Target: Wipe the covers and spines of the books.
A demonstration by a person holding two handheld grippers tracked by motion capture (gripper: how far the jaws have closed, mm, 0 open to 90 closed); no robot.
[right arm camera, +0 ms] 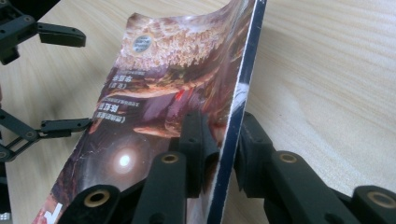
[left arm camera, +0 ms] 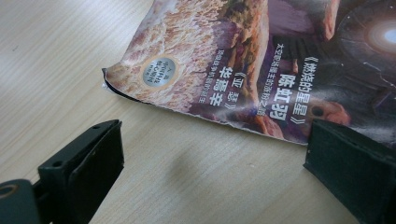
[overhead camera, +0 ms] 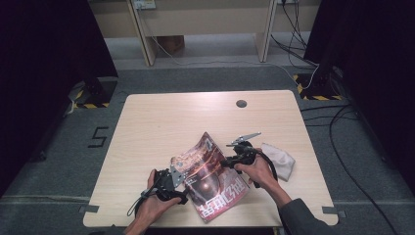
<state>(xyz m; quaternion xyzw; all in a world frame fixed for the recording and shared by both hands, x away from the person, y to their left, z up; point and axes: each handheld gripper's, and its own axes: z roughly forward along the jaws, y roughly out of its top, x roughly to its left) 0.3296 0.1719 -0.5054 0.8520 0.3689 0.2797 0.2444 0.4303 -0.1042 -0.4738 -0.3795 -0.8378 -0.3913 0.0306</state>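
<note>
R gripper [right arm camera: 219, 140]: fingers [right arm camera: 196, 140] nearly together, clamped on spine edge of glossy magazine w/ reddish-purple cave-like cover [right arm camera: 177, 79], one pad each side. That edge lifted off light wood surface [overhead camera: 161, 117], cover bowed.

L gripper [left arm camera: 212, 154]: fingers [left arm camera: 88, 163] wide apart, nothing gripped; magazine's near corner just ahead between them, one finger over cover edge. Magazine near front of surface, between both hands. White crumpled cloth [overhead camera: 280, 159] beside R hand.

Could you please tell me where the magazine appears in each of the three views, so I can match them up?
High view: magazine lies at the table's near middle, between both hands.
Left gripper view: upper right, its edge beyond the open claw.
Right gripper view: centre, its spine edge pinched in the right claw.
Shared landmark: the round silver sticker on its cover.
</note>
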